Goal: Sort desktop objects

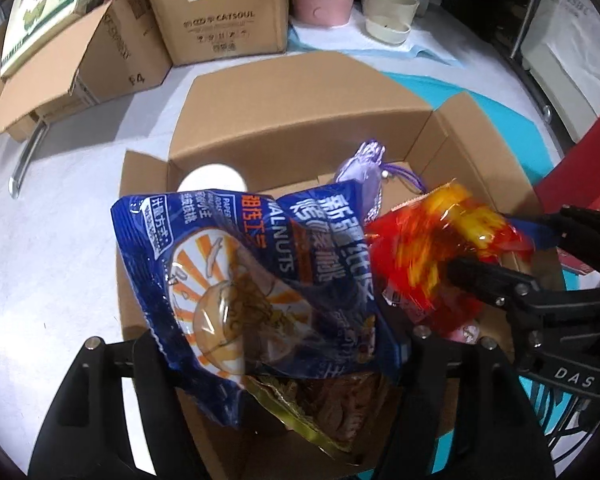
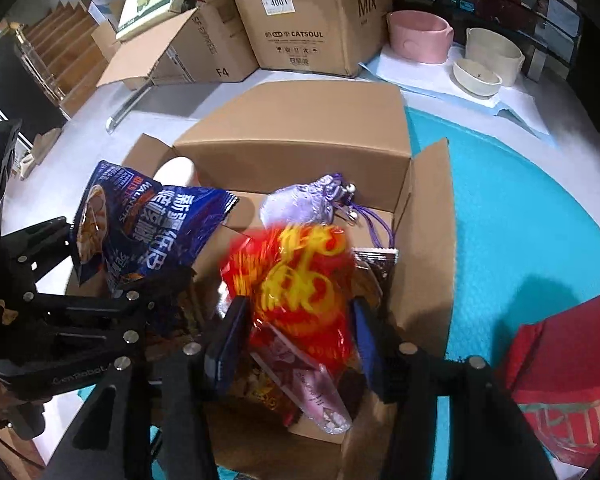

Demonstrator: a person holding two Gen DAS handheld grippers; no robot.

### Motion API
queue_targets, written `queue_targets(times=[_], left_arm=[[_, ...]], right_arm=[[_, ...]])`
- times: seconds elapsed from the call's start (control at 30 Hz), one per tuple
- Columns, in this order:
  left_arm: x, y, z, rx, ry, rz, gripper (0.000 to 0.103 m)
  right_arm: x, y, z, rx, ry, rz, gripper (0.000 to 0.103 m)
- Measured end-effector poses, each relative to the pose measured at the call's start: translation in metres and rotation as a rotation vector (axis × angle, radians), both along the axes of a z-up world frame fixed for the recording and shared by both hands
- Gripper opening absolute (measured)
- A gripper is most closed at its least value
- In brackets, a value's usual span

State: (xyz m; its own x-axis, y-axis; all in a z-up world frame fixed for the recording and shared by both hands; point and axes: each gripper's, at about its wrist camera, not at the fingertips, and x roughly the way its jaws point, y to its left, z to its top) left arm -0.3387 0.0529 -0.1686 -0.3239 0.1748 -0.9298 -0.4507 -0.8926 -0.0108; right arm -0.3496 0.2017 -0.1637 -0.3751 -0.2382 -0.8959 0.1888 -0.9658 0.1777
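Observation:
An open cardboard box (image 1: 300, 136) (image 2: 292, 160) stands on the table. My left gripper (image 1: 276, 344) is shut on a blue walnut bag (image 1: 236, 272) (image 2: 140, 232) and holds it over the box's left side. My right gripper (image 2: 300, 328) is shut on a red and yellow snack bag (image 2: 300, 280) (image 1: 432, 240) and holds it over the box's right side. Inside the box lie a lilac drawstring pouch (image 2: 300, 204) (image 1: 360, 168), a white round lid (image 1: 214, 178) and a gold-edged snack pack (image 1: 320, 408).
Stacked cardboard boxes (image 2: 308, 20) stand at the back left. A pink bowl (image 2: 418, 30) and cream bowls (image 2: 488, 60) sit at the back right. A teal mat (image 2: 520, 220) lies under the box. A red bag (image 2: 564, 380) is at the right.

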Motion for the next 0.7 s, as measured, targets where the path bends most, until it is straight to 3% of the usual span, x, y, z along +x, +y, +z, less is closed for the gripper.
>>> queue_targets(times=[0.17, 0.27, 0.4, 0.7], left_arm=[[-0.003, -0.006, -0.004, -0.013, -0.024, 0.049, 0.076], [-0.002, -0.005, -0.001, -0.021, 0.014, 0.049, 0.092], [0.003, -0.003, 0.012, -0.005, 0.089, 0.022, 0.094], [0.007, -0.01, 0.032, 0.004, 0.117, 0.038, 0.094]], right_arm=[[0.002, 0.001, 0.01, 0.029, 0.06, 0.009, 0.064], [0.003, 0.0, 0.015, 0.043, 0.071, 0.004, 0.067], [0.008, 0.001, 0.02, 0.051, 0.084, -0.014, 0.071], [0.018, 0.003, 0.032, 0.051, 0.095, -0.053, 0.075]])
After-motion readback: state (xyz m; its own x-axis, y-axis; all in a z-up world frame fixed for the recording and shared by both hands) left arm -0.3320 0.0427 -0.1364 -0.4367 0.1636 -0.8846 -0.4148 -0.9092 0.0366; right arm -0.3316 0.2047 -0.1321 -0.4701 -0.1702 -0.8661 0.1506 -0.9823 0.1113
